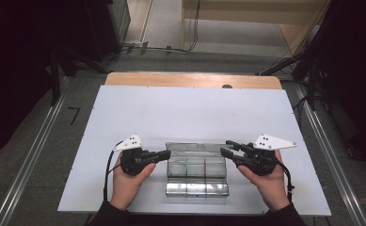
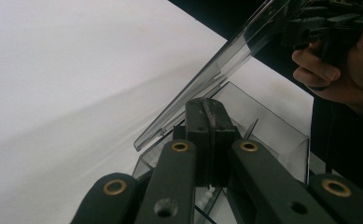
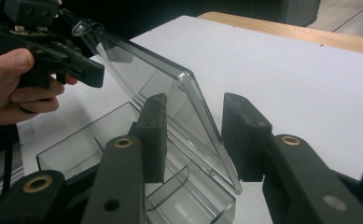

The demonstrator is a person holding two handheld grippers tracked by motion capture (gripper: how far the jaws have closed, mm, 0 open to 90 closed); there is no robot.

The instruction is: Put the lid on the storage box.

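A clear plastic compartment box [image 1: 197, 189] sits at the near middle of the white table, its lid [image 1: 194, 147] tilted up from the far side. My left gripper [image 1: 167, 154] is at the box's left end; its jaws are shut [image 2: 206, 105] with nothing visible between them, and the lid [image 2: 226, 60] rises just behind them. My right gripper [image 1: 225, 149] is at the box's right end. Its jaws stand open [image 3: 198, 112] on either side of the lid's near edge [image 3: 207, 126], and the pads do not press on it. The box's compartments [image 3: 81, 149] lie below.
The white table sheet [image 1: 180, 113] stretches bare beyond the box to a wooden edge [image 1: 190, 80]. Dark stands and cables [image 1: 293, 61] surround the far side. Metal floor rails [image 1: 35, 155] run along both sides.
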